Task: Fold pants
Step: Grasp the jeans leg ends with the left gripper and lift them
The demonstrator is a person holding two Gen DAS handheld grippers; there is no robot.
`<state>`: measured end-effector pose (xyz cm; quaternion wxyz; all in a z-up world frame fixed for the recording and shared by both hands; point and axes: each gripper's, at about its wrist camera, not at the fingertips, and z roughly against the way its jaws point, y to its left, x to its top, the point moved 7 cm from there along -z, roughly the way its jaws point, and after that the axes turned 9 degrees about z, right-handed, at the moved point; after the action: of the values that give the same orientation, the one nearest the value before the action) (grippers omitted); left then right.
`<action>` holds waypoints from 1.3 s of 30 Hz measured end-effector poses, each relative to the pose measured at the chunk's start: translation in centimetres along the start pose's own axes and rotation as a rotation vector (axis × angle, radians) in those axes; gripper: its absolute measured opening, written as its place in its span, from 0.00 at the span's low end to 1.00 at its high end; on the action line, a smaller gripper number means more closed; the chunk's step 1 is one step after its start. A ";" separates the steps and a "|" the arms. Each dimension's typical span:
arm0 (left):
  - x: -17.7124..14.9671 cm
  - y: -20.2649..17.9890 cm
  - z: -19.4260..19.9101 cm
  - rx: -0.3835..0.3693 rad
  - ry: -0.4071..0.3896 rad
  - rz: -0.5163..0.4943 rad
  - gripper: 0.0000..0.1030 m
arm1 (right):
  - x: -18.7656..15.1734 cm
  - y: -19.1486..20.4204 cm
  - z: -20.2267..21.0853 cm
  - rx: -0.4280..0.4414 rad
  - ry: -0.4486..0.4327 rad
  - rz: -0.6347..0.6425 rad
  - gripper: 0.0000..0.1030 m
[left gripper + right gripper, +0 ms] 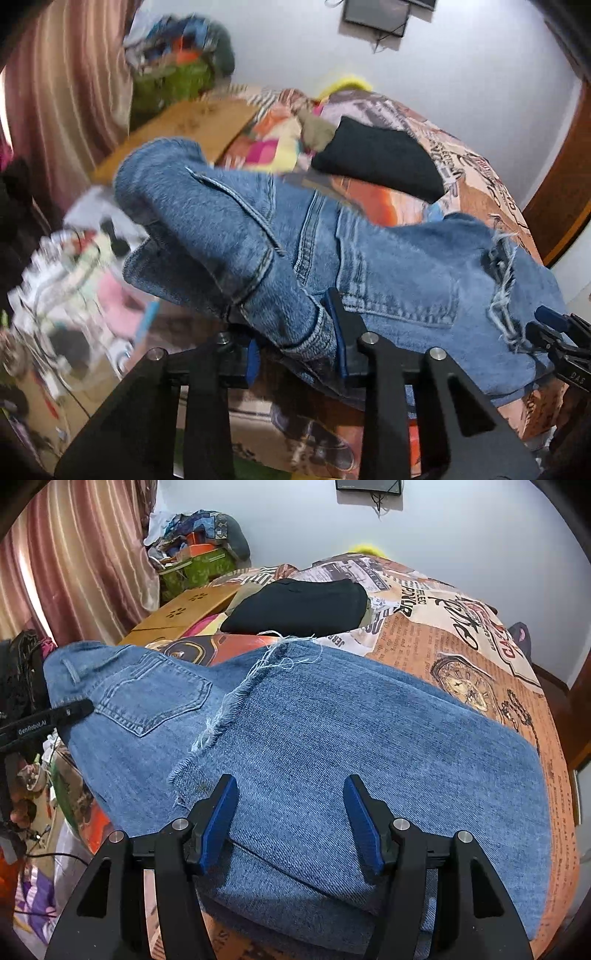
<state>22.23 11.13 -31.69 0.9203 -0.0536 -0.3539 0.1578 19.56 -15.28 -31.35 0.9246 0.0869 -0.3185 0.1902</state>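
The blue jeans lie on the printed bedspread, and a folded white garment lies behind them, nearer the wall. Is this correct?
Not quite: the folded garment behind the jeans is black, not white, as the right wrist view shows. The rest stands: the jeans lie on the printed bedspread.

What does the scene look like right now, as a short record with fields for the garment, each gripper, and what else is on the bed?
garment: blue jeans, frayed hems, spread over the bed
surface: printed bedspread
left gripper: jaws shut on a bunched fold of the jeans at the waist end
right gripper: jaws open, resting on the flat denim, nothing pinched
also on bed: folded black garment, beyond the jeans
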 end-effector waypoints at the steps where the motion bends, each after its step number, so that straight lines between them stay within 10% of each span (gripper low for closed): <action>1: 0.4 -0.2 0.4 -0.003 -0.015 -0.007 0.30 | -0.1 -0.2 0.1 0.000 0.000 -0.008 0.55; 19: 6.4 -16.6 8.3 -0.158 -0.269 -0.325 0.25 | -6.3 -11.6 7.9 -0.233 -0.024 -0.228 0.55; 39: 0.1 -34.6 9.9 -0.434 -0.174 -0.572 0.21 | -9.4 -12.6 6.9 -0.147 -0.091 -0.311 0.57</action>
<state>24.39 -21.67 -16.95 0.8607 -0.1330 -0.4569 -0.1809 14.05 -31.54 -32.31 0.9314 0.0758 -0.3555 0.0172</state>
